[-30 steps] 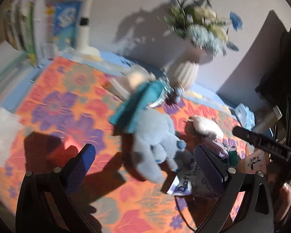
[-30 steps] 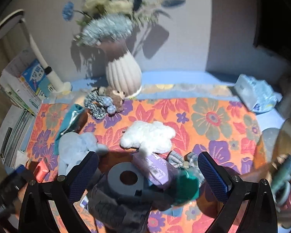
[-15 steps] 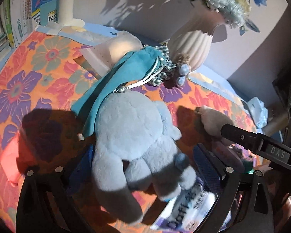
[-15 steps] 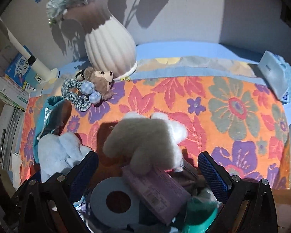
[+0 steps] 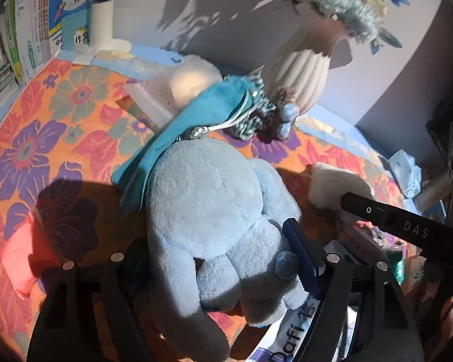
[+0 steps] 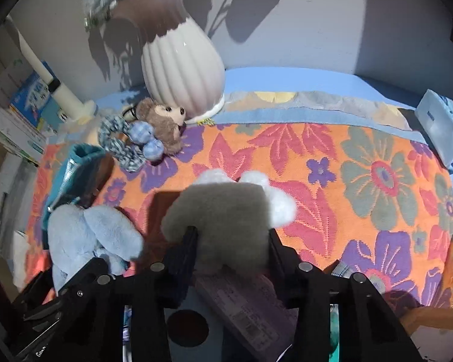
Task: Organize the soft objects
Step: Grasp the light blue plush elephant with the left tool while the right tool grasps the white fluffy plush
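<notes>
Right wrist view, ribbed vase (image 6: 182, 72) behind, brown bear (image 6: 163, 123) beside it

Looking steeply down from each wrist, close over the near edge of the cloth (image 6: 377, 163), facing the wall. Sharing the blue plush (image 5: 214, 211) (image 6: 90, 235), the white plush (image 5: 332, 187) (image 6: 226, 217) and the vase (image 5: 299, 72) (image 6: 181, 72) at the far edge.

Cloth (image 6: 362, 163): orange ground, red, purple and grey-green flowers, blue border strip. Vase (image 6: 181, 69): cream, vertical ribs, brown at the neck. In front of the vase: brown bear (image 6: 166, 123), blue-and-white checked scrunchie (image 6: 126, 144). Left of the vase: teal pouch (image 5: 193, 123), pale blue plush (image 5: 211, 199). White fluffy plush (image 6: 226, 211), shaded grey. Gripper pads (image 5: 300, 259) dark blue.
</notes>
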The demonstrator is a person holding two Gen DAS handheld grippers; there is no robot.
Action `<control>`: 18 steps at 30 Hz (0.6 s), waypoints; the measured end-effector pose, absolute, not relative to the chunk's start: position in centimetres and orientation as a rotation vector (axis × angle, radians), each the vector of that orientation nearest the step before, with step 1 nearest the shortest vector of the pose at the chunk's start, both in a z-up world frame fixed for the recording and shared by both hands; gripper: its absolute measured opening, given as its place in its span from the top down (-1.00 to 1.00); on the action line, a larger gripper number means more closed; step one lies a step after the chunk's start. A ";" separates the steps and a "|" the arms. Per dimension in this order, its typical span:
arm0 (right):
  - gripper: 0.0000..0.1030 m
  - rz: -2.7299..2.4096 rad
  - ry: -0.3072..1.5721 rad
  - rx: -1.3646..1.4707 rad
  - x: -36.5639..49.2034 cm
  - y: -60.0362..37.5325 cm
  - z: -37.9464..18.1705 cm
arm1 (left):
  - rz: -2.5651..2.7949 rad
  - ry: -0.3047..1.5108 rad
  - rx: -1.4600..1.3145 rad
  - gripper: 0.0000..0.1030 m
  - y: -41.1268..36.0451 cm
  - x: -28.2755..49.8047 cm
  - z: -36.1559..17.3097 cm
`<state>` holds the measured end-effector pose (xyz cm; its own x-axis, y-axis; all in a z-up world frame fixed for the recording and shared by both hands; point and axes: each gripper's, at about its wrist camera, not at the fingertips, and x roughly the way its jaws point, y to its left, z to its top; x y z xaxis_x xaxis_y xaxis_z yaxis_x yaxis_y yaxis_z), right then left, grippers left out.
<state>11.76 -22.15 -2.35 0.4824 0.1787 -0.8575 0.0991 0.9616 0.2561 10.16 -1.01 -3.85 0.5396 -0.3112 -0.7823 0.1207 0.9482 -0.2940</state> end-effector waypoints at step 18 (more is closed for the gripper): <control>0.44 0.105 0.878 0.343 5.4 -21.2 4.6 | -0.327 0.807 -0.217 -0.46 0.8 5.0 2.5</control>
<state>5.38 -21.15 4.56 0.6378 0.2297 -0.7351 0.0497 0.9402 0.3369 4.99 0.77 2.46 0.6459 -0.3668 -0.6696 0.2029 0.9280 -0.3126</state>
